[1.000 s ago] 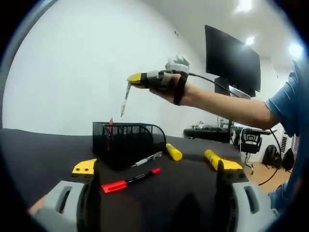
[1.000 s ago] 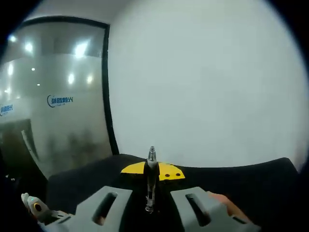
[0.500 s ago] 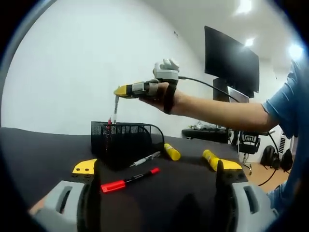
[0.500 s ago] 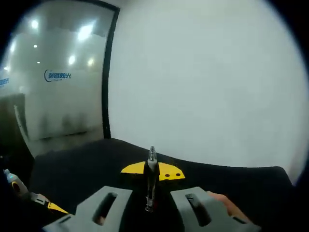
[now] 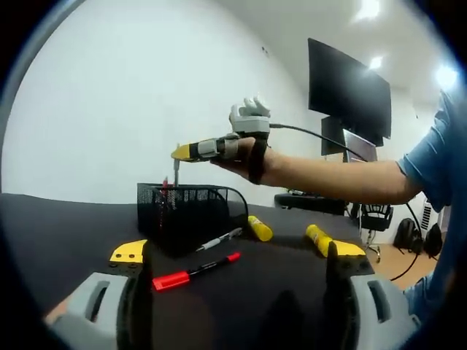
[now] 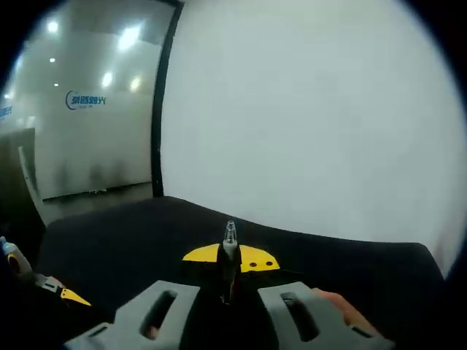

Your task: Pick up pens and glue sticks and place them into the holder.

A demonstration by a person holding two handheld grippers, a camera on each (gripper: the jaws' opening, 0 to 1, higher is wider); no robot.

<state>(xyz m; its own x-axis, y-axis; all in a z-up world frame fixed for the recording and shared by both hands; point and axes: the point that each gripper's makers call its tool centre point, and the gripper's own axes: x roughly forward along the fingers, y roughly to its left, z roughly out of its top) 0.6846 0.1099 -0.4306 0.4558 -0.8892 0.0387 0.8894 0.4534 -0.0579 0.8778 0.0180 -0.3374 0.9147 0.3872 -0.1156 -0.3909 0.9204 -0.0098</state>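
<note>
A black mesh holder [image 5: 191, 211] stands on the black table [image 5: 66, 233], with a red pen [image 5: 165, 191] upright inside. Over its left part, my right gripper [image 5: 184, 152] comes in from the right, shut on a slim pen [image 5: 176, 172] that hangs straight down to the holder's rim. In the right gripper view that gripper [image 6: 230, 257] pinches the pen [image 6: 229, 244] between its yellow tips. My left gripper [image 5: 237, 251] stays low and open, with nothing in it. A red marker [image 5: 193, 274], a white pen [image 5: 221, 240] and two yellow glue sticks [image 5: 261, 229] [image 5: 319, 239] lie on the table.
A person's forearm [image 5: 328, 176] stretches across from the right above the table. A dark monitor [image 5: 345, 89] hangs on the far wall, with an office chair [image 5: 379, 216] below it. A glass partition [image 6: 87, 124] lies behind the table [image 6: 343, 270] in the right gripper view.
The right gripper has moved left and down. Its pen has gone from tilted high above the holder to upright, its lower end at the holder's rim. The left gripper has stayed put.
</note>
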